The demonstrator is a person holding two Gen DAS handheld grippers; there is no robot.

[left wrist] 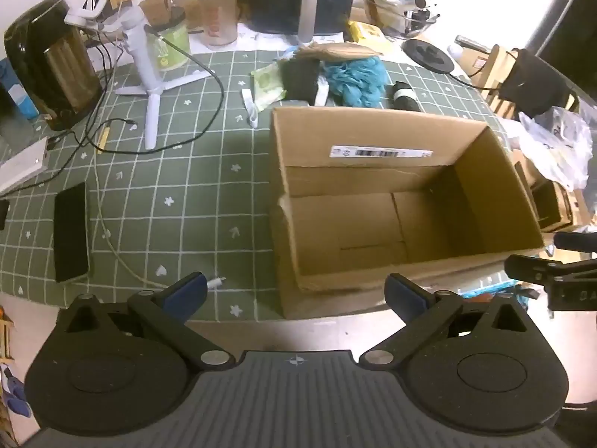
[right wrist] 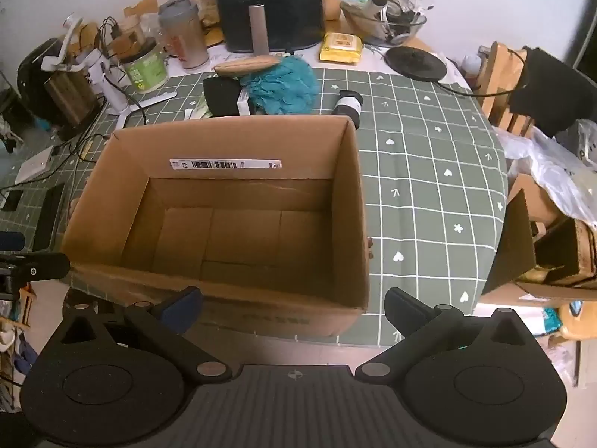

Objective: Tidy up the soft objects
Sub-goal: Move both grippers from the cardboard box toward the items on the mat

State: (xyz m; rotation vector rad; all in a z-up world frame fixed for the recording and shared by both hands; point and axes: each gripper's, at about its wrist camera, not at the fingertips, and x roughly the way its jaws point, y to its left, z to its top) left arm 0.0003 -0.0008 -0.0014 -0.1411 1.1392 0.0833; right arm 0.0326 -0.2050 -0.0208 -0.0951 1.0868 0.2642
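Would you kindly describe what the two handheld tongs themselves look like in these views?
Both look alike. The left tongs have black linkage arms with silver pivot pins, ending in blue pads. Two round black discs flank a ribbed grey body that bears a small compass-like mark. The right tongs show the same build, with blue pads that look darker. No cables, sleeves or hands show on either.

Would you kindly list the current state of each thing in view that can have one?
cardboard box: open, empty
left gripper: open, holding nothing
right gripper: open, holding nothing
blue bath pouf: on the table behind the box
black rolled cloth: lying outside the box
shaker bottle: upright, lid closed
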